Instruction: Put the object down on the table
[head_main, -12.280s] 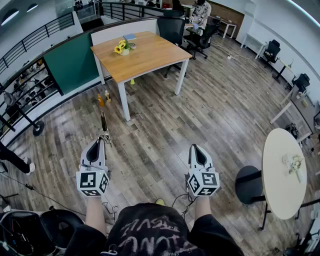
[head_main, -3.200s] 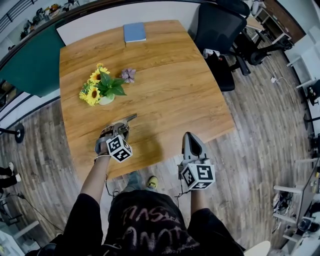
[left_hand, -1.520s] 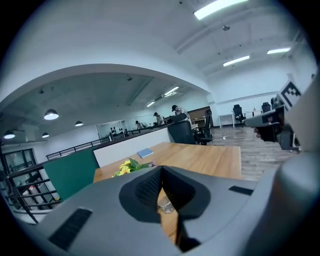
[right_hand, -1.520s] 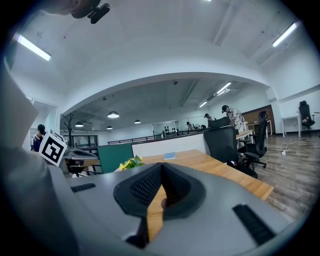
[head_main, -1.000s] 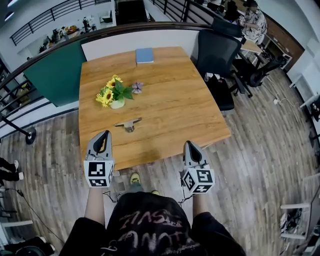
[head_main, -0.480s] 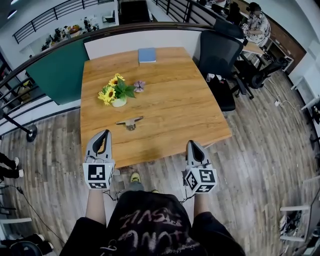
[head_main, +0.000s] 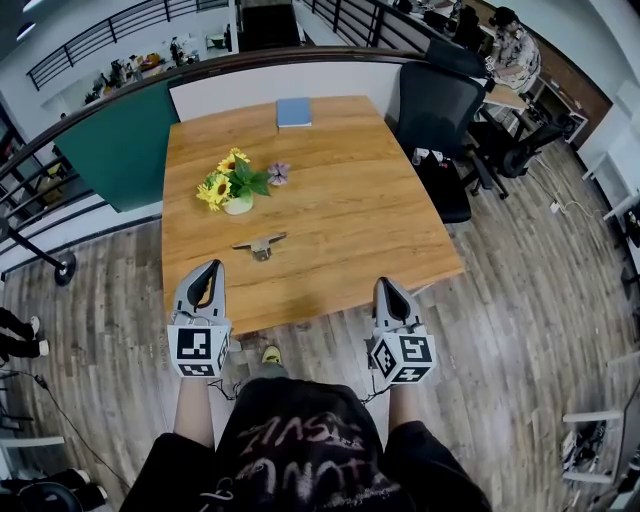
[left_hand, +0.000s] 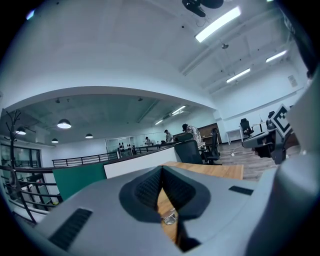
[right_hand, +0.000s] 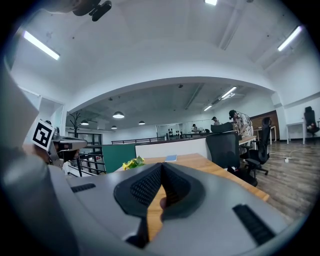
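Wide office floor of grey-brown wood planks all around, a green panel and a dark railing off to the left, and right in the middle the wooden bench. A black office chair is tucked against the bench's far right corner, and beyond it a person sits at another desk. Now the two grippers, both held low over the floor just short of the near edge: the left gripper has its jaws pressed together with nothing between them, and the right gripper is the same, jaws together and empty. On the bench, one container: a small pale vase standing upright on the left half, holding sunflowers with green leaves. At the far edge lies a blue book, flat. Just right of the vase sits a small purple flower. And there's the metal object, lying flat on the bare wood in front of the vase, clear of both grippers, visible past the left jaws too.
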